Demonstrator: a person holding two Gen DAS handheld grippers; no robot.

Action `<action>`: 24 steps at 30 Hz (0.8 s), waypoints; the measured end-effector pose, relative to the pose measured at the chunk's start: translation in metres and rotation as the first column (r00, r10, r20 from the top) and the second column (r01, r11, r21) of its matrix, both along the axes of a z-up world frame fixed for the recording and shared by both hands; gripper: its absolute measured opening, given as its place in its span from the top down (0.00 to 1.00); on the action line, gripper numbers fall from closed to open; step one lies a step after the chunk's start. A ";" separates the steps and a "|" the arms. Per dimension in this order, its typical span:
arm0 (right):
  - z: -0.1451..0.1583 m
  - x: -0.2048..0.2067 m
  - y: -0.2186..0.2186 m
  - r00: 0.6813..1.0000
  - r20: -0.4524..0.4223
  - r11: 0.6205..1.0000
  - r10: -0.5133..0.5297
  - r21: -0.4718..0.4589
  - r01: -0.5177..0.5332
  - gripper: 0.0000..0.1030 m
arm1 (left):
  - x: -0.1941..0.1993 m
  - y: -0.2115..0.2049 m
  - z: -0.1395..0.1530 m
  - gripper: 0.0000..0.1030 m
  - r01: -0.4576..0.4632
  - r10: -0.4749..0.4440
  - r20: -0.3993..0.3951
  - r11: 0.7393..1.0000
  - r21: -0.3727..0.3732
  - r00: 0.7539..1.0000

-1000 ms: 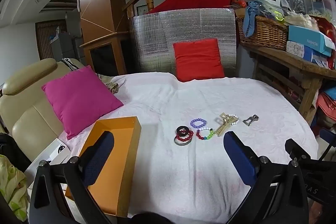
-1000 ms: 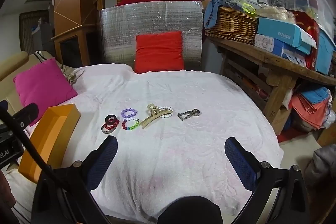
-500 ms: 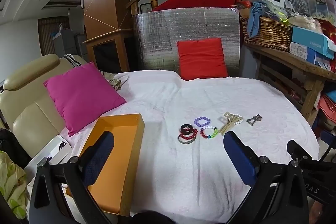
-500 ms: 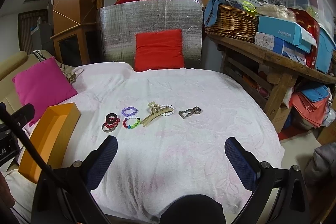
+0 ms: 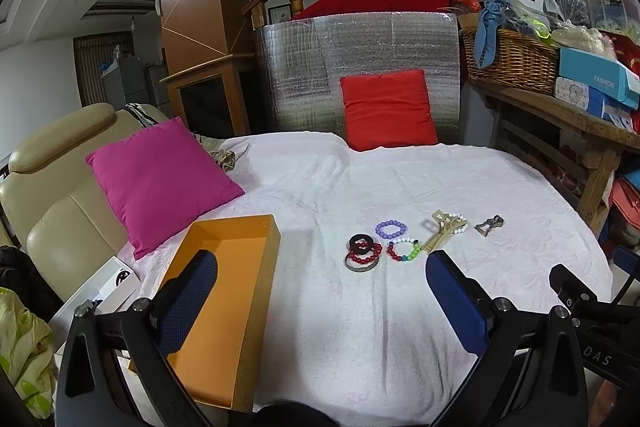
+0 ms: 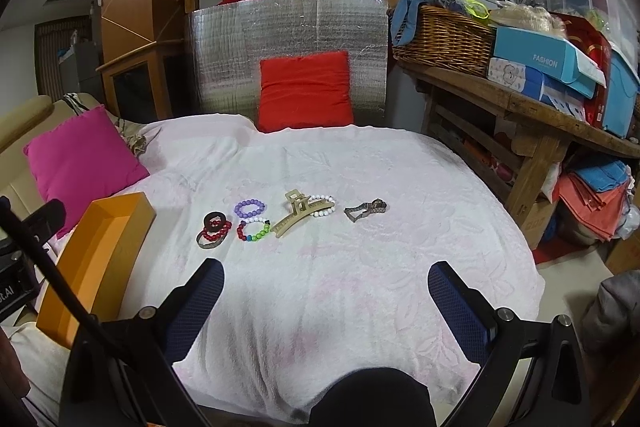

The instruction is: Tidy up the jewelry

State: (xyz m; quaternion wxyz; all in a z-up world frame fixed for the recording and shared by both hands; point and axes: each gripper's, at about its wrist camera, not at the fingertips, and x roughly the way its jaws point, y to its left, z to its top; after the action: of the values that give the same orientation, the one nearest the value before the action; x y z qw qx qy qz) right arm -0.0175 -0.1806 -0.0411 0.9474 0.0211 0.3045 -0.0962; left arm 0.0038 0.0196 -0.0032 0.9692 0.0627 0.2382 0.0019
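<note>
White patterned cloth (image 6: 360, 267) covers the broad surface on which everything lies, with a silver insulation panel (image 6: 288, 27) and a red cushion (image 6: 306, 89) standing at its far edge and a magenta cushion (image 5: 160, 179) off to the left. Both tongs hang above the near edge with their blue-padded jaws spread wide and nothing between them: the left tongs (image 5: 320, 291) and the right tongs (image 6: 326, 303). An open orange box (image 5: 228, 303) sits under and just behind the left finger of the left tongs, empty as far as its inside shows. Ahead of both tongs, well beyond the fingertips, the jewelry lies in a loose row: a black hair tie (image 6: 214, 219), red bead bracelet (image 6: 218, 231) and grey metal bangle (image 6: 208, 242) overlapping at the left end; just right of them a purple bead bracelet (image 6: 250, 207) and a multicoloured bead bracelet (image 6: 253, 230); then a beige claw clip (image 6: 298, 213) lying across a white bead bracelet (image 6: 324, 206); and, a little apart at the right end, a metal wristwatch (image 6: 365, 209). Seen from the left wrist, the row lies ahead toward the right finger.
</note>
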 end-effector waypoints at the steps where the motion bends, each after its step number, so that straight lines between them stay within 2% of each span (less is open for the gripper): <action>1: 0.000 0.000 0.000 1.000 0.000 1.000 0.000 0.000 0.000 0.00 | 0.000 -0.001 -0.002 0.00 -0.002 0.002 0.000 1.000 0.002 1.000; 24: -0.006 0.004 0.006 1.000 -0.022 1.000 0.007 0.004 -0.007 0.00 | 0.006 0.005 -0.010 0.00 -0.025 0.025 -0.016 1.000 0.008 1.000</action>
State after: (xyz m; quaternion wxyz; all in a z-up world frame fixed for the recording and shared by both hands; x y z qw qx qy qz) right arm -0.0139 -0.1747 -0.0476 0.9443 0.0209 0.3152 -0.0923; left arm 0.0097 0.0244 -0.0137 0.9668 0.0636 0.2469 0.0143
